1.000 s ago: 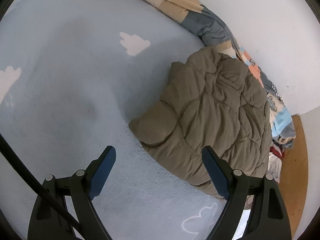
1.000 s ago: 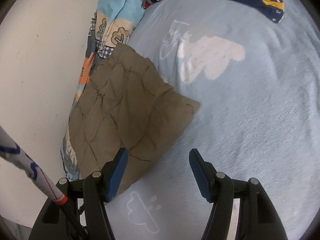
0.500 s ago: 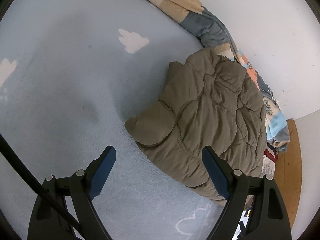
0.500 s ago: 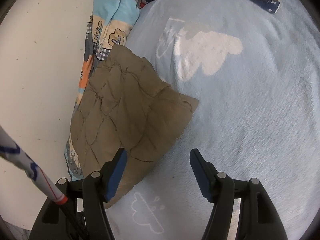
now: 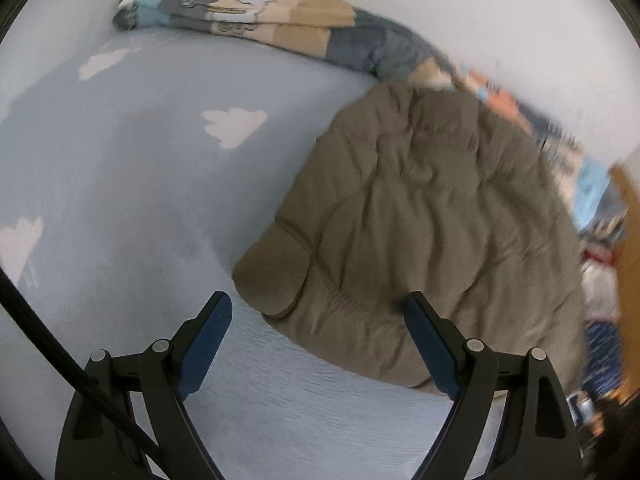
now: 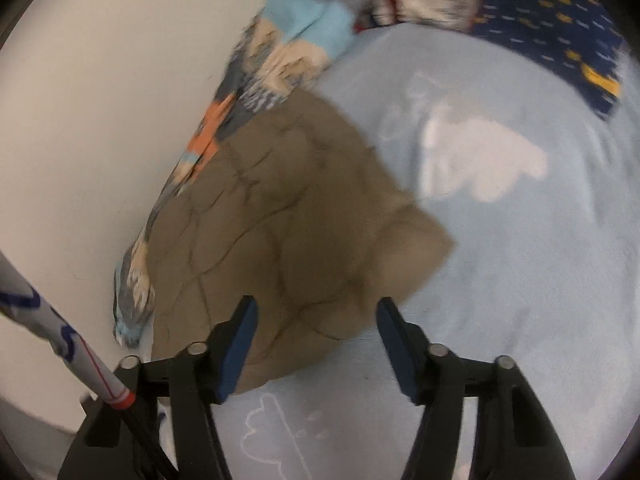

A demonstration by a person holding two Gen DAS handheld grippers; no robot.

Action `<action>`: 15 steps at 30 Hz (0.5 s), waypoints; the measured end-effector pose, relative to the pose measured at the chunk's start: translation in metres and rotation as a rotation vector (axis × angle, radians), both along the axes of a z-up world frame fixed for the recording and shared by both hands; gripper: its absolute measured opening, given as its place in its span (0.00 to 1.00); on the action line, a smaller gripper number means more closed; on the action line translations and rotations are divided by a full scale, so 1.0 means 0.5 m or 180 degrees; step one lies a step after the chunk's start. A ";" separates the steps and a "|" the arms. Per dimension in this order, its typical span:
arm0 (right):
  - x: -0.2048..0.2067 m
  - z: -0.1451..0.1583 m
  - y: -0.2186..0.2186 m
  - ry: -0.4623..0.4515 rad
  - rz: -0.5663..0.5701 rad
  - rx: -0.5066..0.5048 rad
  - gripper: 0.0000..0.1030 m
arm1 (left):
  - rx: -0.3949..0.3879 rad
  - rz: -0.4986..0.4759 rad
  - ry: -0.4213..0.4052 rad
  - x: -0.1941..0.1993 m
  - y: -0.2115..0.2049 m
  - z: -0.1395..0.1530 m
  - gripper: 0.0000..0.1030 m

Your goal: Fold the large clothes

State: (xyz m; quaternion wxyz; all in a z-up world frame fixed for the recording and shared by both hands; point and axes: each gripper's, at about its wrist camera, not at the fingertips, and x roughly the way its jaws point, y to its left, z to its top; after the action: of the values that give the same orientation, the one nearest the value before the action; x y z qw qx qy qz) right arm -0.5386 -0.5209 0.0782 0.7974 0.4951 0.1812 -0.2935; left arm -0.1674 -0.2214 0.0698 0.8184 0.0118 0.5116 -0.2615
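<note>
Through the left wrist view we are looking down on the padded jacket (image 5: 432, 232), an olive, quilted bundle already doubled into a thick packet on the pale blue cloud-print blanket (image 5: 132, 184), its far edge against a rolled patterned quilt (image 5: 288, 32) along the white wall (image 5: 500, 20). Our left gripper (image 5: 318, 312) is hovering with its tongs spread wide and pinching nothing; the packet's near corner, a flap like a pocket or cuff, is lying just ahead, between the fingers' lines of reach.

Through the right wrist view we are seeing the same jacket (image 6: 296, 236) from the other end, flatter and squarer, one corner jutting onto the blanket (image 6: 520, 280). Our right gripper (image 6: 316, 320) is drawing its jaws together, yet the pads are pressing on nothing; the jacket's near edge is lying below and beyond them.

We are judging the folding nearly finished, with both tools free of the cloth. The next move probably calls for either a last tidying press on the loose flap or a withdrawal.

Only the left view is showing that puffy flap and the packet's thickness; only the right is showing the navy starred cloth (image 6: 560, 28) and a white pole (image 6: 60, 332) beside the wall.
</note>
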 end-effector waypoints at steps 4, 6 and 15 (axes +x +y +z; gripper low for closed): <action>0.029 -0.061 -0.030 0.0217 -0.0020 0.0180 0.46 | 0.0154 -0.0067 -0.0091 -0.001 -0.014 -0.009 0.85; 0.033 -0.074 -0.037 0.0177 -0.0043 0.0280 0.47 | 0.0272 -0.0104 -0.0261 -0.011 -0.023 0.006 0.85; 0.075 0.046 0.043 0.0629 0.0007 -0.0627 0.47 | 0.0412 -0.0565 -0.1433 -0.140 -0.094 0.108 0.84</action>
State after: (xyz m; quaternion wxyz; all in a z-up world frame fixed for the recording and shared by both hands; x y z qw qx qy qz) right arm -0.5009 -0.4992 0.1013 0.8208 0.3829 0.2297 -0.3563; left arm -0.2375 -0.2686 0.1238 0.8831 0.1670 0.3291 -0.2898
